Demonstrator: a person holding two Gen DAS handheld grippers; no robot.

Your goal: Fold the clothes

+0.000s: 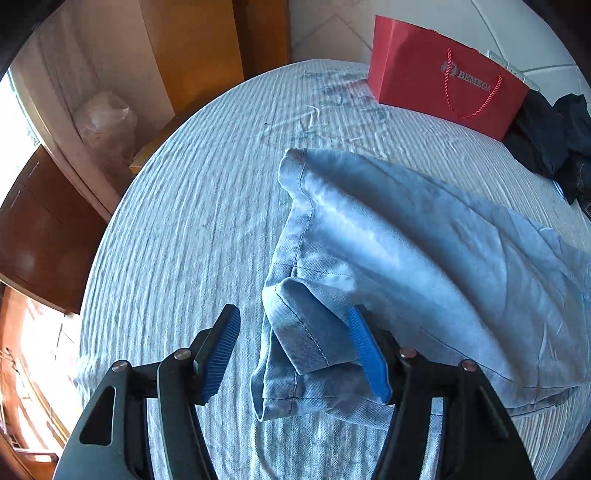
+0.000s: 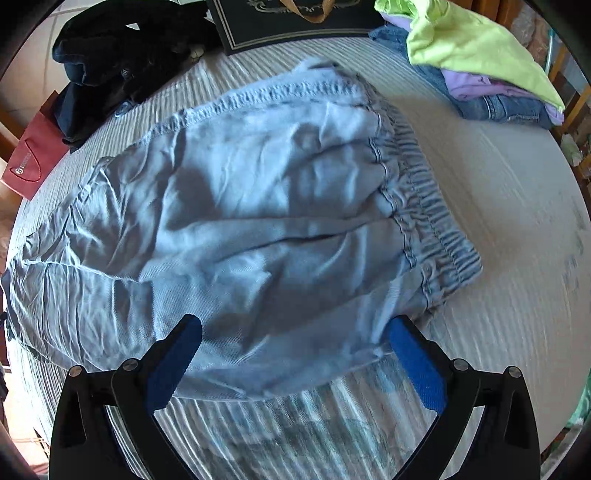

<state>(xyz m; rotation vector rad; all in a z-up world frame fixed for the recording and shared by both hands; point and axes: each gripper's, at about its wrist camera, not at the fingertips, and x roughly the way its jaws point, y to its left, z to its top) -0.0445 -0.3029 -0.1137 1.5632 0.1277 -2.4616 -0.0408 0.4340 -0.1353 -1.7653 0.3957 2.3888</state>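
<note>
Left wrist view: the left gripper (image 1: 295, 350) points forward and slightly down over the bed (image 1: 177, 229), its blue pads spread wide, with the folded hem of a leg of the light blue jeans (image 1: 388, 258) lying between them; the right pad (image 1: 369, 354) sits against the cloth, while the left pad stands clear of it, so nothing is clamped. From that hem the jeans stretch away to the right across the striped bedcover. Beyond them, at the far edge of the bed, a red paper bag (image 1: 443, 81) stands upright, with a heap of dark clothes (image 1: 554, 140) just beside it. Right wrist view: the right gripper (image 2: 295, 354) is likewise tilted down at the bed (image 2: 498, 258), its pads wide apart over the near edge of the jeans (image 2: 258, 221), gripping nothing. The elastic waistband (image 2: 424, 206) lies to the right. Farther back are dark clothes (image 2: 122, 55), a black bag (image 2: 295, 26), and a pile of folded clothes (image 2: 480, 74) topped by a lime green garment.
</note>
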